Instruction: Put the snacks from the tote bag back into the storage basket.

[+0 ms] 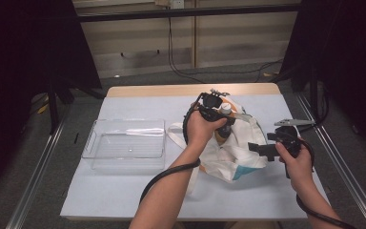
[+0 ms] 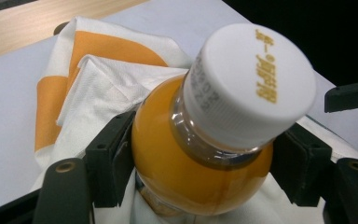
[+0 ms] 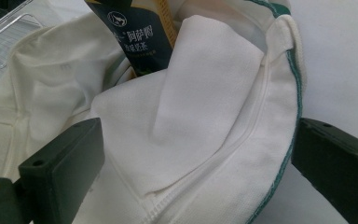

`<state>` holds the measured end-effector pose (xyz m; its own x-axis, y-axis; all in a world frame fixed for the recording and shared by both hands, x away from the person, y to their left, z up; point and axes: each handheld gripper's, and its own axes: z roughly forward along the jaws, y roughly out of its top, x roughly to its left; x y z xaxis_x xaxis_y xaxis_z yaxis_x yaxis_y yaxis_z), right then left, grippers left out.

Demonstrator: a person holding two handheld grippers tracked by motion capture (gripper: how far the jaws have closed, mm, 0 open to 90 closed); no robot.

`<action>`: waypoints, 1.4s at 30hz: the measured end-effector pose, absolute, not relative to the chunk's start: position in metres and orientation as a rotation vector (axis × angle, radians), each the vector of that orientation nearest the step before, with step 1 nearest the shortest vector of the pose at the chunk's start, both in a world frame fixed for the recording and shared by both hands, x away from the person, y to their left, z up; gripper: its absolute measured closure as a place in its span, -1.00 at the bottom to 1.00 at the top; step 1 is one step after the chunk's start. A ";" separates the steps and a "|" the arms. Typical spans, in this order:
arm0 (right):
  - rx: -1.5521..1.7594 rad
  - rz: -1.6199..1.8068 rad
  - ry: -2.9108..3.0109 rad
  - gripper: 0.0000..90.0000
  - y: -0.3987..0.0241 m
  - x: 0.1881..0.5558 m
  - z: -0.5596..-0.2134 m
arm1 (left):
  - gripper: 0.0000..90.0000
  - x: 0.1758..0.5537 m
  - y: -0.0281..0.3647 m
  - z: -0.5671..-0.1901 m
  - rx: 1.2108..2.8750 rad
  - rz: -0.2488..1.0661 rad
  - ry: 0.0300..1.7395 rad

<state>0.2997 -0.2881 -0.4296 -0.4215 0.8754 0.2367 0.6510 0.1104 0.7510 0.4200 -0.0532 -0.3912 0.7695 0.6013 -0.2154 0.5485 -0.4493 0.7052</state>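
Note:
A white cloth bag (image 1: 240,155) with orange and teal parts lies right of the table's middle. Above its far end, my left gripper (image 1: 218,114) is shut on a bottle (image 1: 225,110) of orange drink. In the left gripper view the bottle (image 2: 209,140) has a white cap (image 2: 251,79), and my left gripper (image 2: 200,175) has both jaws pressed on its shoulder. My right gripper (image 1: 257,149) is at the bag's right side. It is open (image 3: 196,168), with the bag's white rim (image 3: 205,130) lying between the wide-apart jaws. A dark-labelled pack (image 3: 140,37) stands inside the bag.
A clear plastic tray (image 1: 95,139), with nothing in it, sits on the left of the white-covered table (image 1: 124,195); its corner (image 3: 4,37) appears in the right gripper view. Metal rails run along both sides of the table. Dark curtains hang at the left and right.

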 end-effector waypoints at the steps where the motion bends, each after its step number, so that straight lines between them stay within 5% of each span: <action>1: 1.508 1.208 2.122 -0.94 -0.288 0.300 -0.429 | -0.33 0.420 -0.053 -0.391 2.159 0.084 0.854; 42: 1.500 1.229 2.130 -0.95 -0.286 0.299 -0.427 | -0.33 0.422 -0.039 -0.317 2.280 -0.029 0.871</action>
<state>0.2994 -0.2861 -0.4273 -0.4331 0.8671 0.2461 0.6468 0.1088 0.7549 0.4218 -0.0392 -0.3175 0.7749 0.5808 -0.2495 0.5959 -0.5393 0.5951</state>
